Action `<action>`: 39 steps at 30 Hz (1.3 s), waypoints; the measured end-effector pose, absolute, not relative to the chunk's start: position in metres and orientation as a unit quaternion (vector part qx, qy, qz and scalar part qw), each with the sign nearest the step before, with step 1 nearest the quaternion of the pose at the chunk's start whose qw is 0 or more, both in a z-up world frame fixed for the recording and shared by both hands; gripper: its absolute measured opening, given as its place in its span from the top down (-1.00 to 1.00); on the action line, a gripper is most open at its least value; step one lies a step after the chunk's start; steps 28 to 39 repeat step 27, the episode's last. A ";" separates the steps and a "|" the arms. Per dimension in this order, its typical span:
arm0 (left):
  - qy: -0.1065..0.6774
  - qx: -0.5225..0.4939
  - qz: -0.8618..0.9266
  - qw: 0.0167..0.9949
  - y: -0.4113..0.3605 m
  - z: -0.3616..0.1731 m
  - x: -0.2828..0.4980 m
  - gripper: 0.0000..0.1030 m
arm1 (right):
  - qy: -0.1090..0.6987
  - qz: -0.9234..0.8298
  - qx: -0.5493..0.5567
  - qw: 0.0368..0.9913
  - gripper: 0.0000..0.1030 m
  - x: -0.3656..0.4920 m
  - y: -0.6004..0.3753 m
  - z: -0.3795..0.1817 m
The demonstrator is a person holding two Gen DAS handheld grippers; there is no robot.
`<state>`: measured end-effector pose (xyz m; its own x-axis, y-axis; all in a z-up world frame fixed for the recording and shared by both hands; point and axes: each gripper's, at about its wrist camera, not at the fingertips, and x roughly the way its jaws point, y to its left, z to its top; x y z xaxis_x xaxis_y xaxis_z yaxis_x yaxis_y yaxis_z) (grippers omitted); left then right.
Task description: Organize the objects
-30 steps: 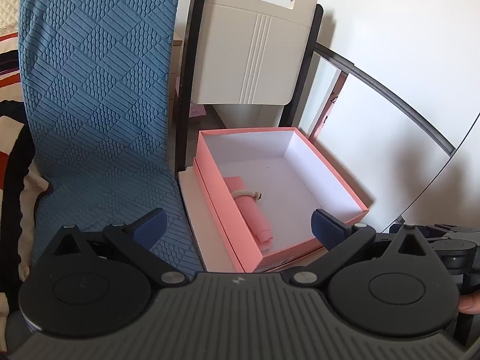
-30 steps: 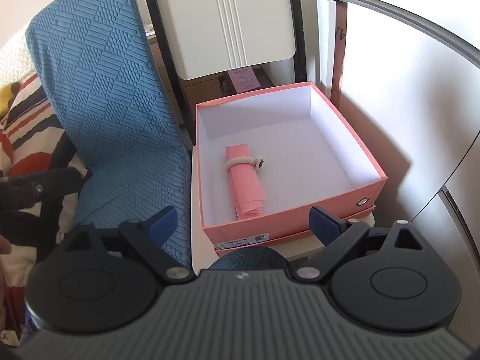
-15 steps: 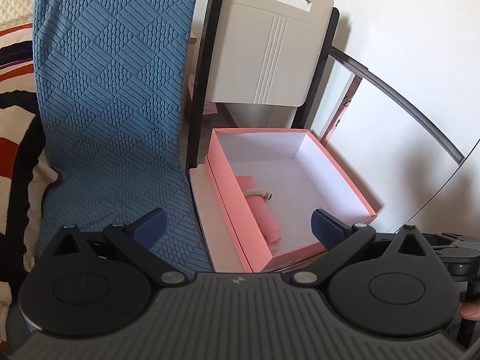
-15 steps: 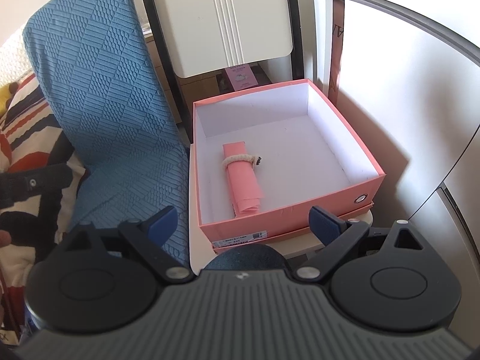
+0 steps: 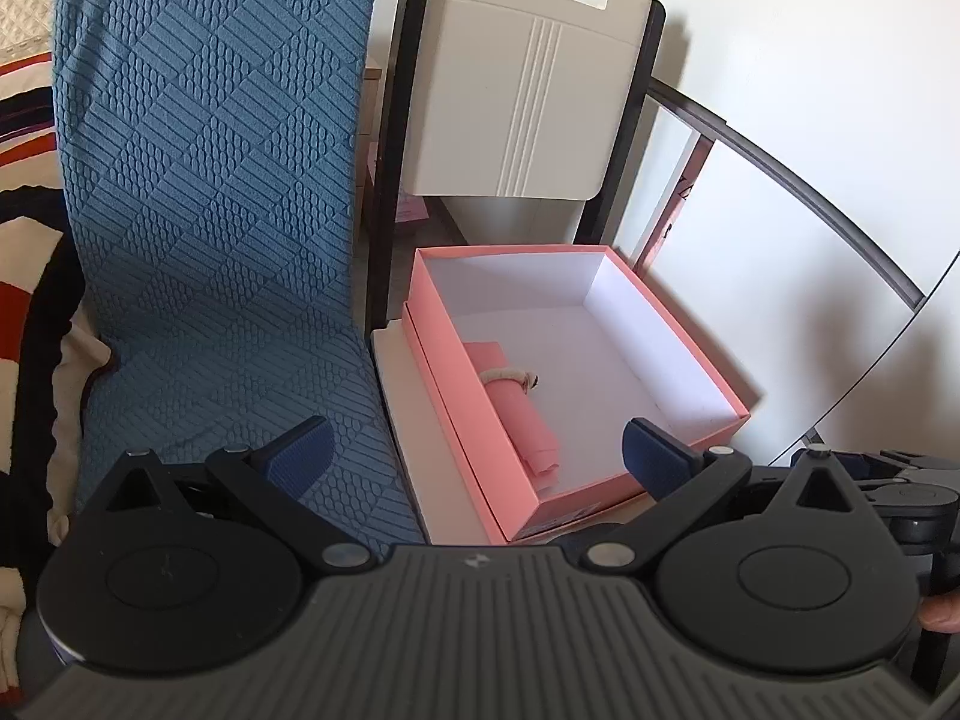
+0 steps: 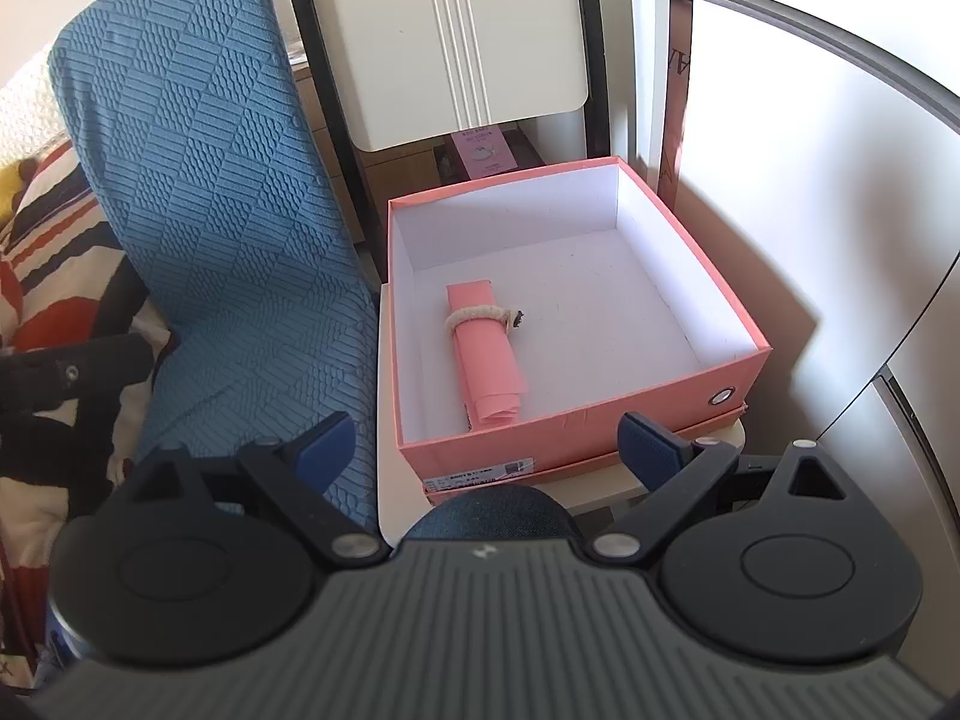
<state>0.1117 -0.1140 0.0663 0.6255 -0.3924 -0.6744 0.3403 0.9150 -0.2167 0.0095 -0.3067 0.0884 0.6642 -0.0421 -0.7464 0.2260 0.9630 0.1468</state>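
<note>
An open pink box [image 5: 474, 420] [image 6: 576, 432] with a white inside sits on the seat of a cream chair [image 5: 408, 420] [image 6: 387, 480]. A rolled pink cloth [image 5: 522, 414] [image 6: 486, 354] tied with a beige cord lies inside it, near the left wall. My left gripper [image 5: 474, 450] is open and empty, held back from the box's front left corner. My right gripper [image 6: 486, 444] is open and empty, just in front of the box's front wall. The right gripper's body shows at the right edge of the left wrist view [image 5: 900, 480].
A blue textured cover [image 5: 210, 210] [image 6: 210, 210] drapes over a seat left of the chair. A striped blanket [image 6: 54, 252] lies further left. The chair's cream backrest [image 5: 528, 84] [image 6: 456, 36] stands behind the box. White panels with a dark rail [image 5: 780, 144] [image 6: 780, 12] close the right side.
Both grippers have drifted slightly; in the left wrist view the box has shifted right and looks a little farther. The jaws have stayed open. The roll in the box has not moved.
</note>
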 end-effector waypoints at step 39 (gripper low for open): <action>0.389 -0.030 -0.207 0.897 -0.110 0.065 0.112 -1.00 | 0.406 -0.076 0.117 0.903 -0.86 0.008 -0.301 0.090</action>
